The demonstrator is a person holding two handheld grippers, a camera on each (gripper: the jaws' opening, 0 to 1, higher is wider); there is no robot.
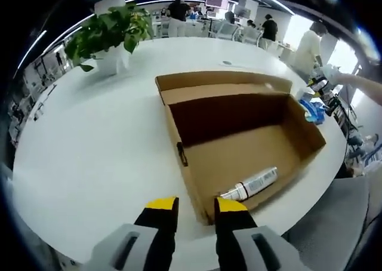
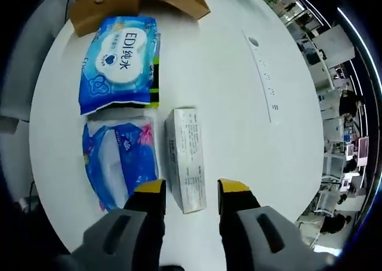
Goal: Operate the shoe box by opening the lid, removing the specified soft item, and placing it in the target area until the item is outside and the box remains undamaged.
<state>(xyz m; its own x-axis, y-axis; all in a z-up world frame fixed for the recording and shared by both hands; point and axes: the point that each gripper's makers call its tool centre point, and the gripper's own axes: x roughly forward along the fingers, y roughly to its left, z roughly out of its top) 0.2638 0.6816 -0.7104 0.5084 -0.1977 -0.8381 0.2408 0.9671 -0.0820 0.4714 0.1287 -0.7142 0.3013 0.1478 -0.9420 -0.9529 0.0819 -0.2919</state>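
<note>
1. Left gripper view: the left gripper [image 1: 197, 214] has its yellow-tipped jaws apart, straddling the near corner of the shoe box [image 1: 239, 145]. Nothing is held between them; whether a jaw actually touches the cardboard is hard to judge from this angle.
2. Same view: one shoe box stands open on the white table [image 1: 89, 157], its lid [image 1: 224, 83] folded back on the far side. One tube [image 1: 250, 184] lies inside, on the box floor near the nearest wall.
3. Same view: one potted plant [image 1: 110, 35] stands at the far left of the table, well apart from the box. A blue packet [image 1: 311, 110] lies just beyond the box's right wall.
4. Right gripper view: the right gripper [image 2: 191, 196] is spread open and holds nothing. The near end of one long white carton [image 2: 185, 157] lies between its jaw tips, apparently untouched.
5. Same view: two soft blue packs lie outside the box on the table [image 2: 239, 104], left of the carton: a wet-wipes pack [image 2: 119, 62] farther off and a tissue pack [image 2: 119, 157] closer, beside the left jaw.
6. Same view: the shoe box [image 2: 137, 2] shows at the top edge, just beyond the wipes.
</note>
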